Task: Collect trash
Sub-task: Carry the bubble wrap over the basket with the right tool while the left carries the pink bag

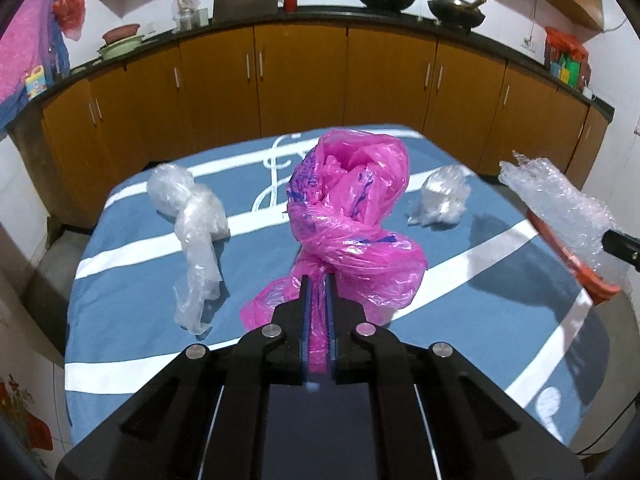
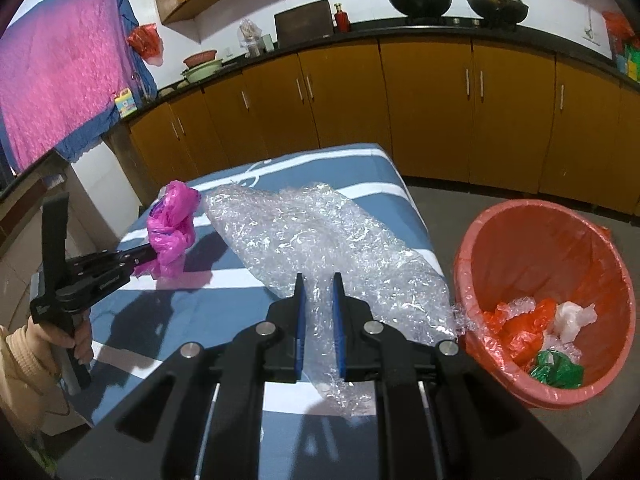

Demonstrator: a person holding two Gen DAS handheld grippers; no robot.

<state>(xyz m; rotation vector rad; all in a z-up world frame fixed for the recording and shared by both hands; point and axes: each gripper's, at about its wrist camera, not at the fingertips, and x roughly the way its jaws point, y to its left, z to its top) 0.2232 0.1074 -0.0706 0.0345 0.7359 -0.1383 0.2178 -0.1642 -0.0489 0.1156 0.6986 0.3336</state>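
Bin, salmon-red round plastic, orange-lined [image 2: 568,264], sits on floor just right of bench [image 2: 360,172].

Right tongs [image 2: 319,280] nearer, clamped on clear bubble-wrap sheet [image 2: 320,232], long axis running toward bin rim.

Left tongs [image 1: 318,280] pinched on crumpled pink plastic bag [image 1: 352,208], farther away.

my left gripper [image 1: 318,280], black with blue pads, is gripping a hot-pink bag [image 1: 352,216] marked with blue print. my right gripper [image 2: 319,280] is showing clear bubble wrap [image 2: 320,232]. the tablecloth [image 1: 132,280] is showing blue with white stripes, the bin [image 2: 536,240] orange-red.
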